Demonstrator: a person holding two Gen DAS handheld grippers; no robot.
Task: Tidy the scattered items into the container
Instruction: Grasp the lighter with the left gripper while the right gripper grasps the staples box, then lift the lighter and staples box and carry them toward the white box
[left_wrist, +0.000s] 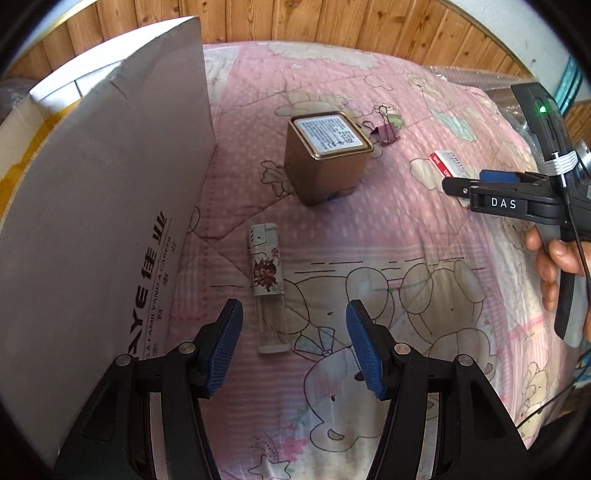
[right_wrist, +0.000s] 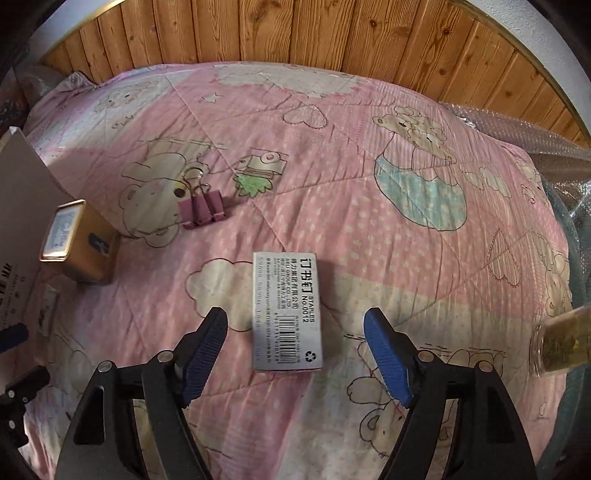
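Observation:
My left gripper (left_wrist: 293, 332) is open above the quilt, and a white lighter (left_wrist: 267, 280) with a cartoon print lies just ahead of it, close to the left finger. A gold square tin (left_wrist: 327, 158) stands beyond, with pink binder clips (left_wrist: 386, 131) behind it. The tall grey flap of the cardboard box (left_wrist: 110, 184) rises at the left. My right gripper (right_wrist: 295, 332) is open, with a grey staples box (right_wrist: 286, 310) lying flat between its fingers; the pads do not touch it. The right wrist view also shows the binder clips (right_wrist: 201, 208) and the tin (right_wrist: 79, 242).
A pink cartoon quilt (right_wrist: 369, 184) covers the bed, and a wooden plank wall (right_wrist: 295, 33) runs behind it. A glass jar (right_wrist: 561, 343) with yellowish contents lies at the right edge, with bubble wrap (right_wrist: 535, 133) beyond. A hand (left_wrist: 554, 266) holds the right gripper's handle.

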